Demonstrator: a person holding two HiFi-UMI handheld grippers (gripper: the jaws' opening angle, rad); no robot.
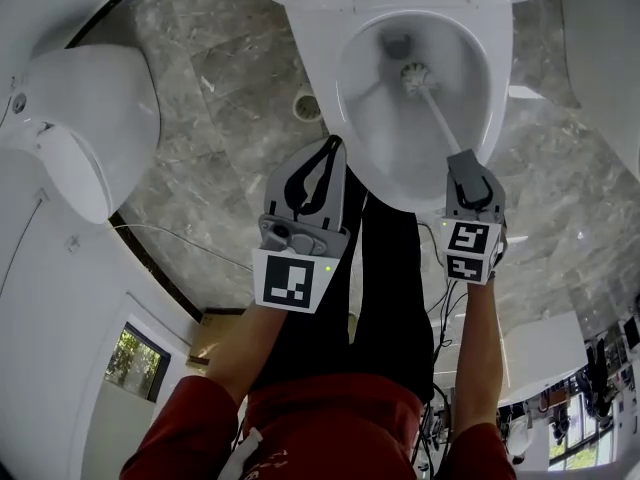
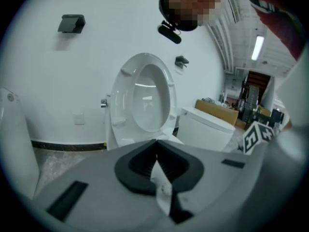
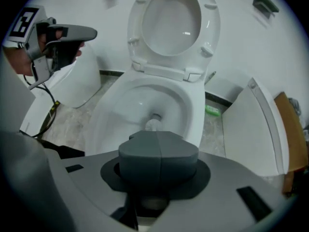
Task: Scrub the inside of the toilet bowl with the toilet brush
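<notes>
Gripping the toilet brush [image 1: 437,115] by its handle, right gripper [image 1: 463,160] clamped on it, bristle head inside toilet bowl [image 1: 360,83], left gripper [image 1: 331,148] jaws pressed together.

Grey marble floor [image 1: 230,58], white toilet [image 1: 322,34] standing on it, perhaps a drain [image 1: 306,105] beside

Grey marbled floor tiles [image 1: 230,58] are running across the room, and a round floor drain [image 1: 307,105] is sitting in them. A second white toilet [image 1: 90,118], lid down, is standing well apart at the left, with a thin white cable [image 1: 170,230] trailing over the tiles near it. A small green item [image 3: 213,111] is lying beside a tilted white panel [image 3: 251,129]. A dark wall bracket [image 2: 72,23] is hanging on the white wall [image 2: 58,81], a black skirting strip [image 2: 67,145] is lining its foot, and a cardboard box [image 2: 217,111] is resting further right.
</notes>
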